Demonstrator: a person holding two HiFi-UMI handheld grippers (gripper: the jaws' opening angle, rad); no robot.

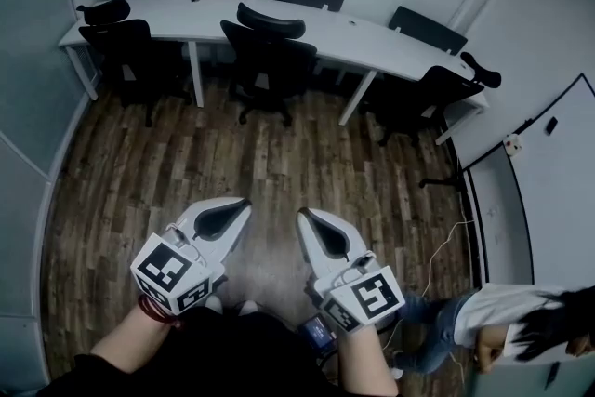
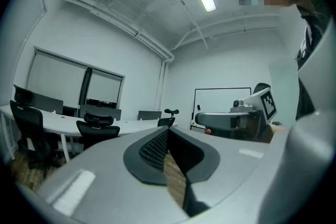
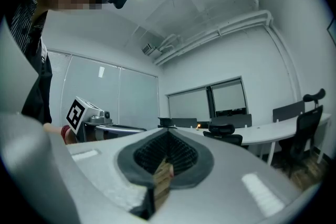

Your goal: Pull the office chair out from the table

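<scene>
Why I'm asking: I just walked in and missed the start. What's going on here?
A person holds a two-jaw gripper in each hand. The left gripper and right gripper are both shut and empty, held level above the wooden floor, facing a long white table. Black office chairs sit at it. The middle chair is straight ahead, well apart from both grippers, so nothing has been pulled out yet. Another person is off to the right.

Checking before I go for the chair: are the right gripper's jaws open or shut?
Shut. In the right gripper view, the right gripper shows its jaws meeting at the tips, with nothing held between them.
</scene>
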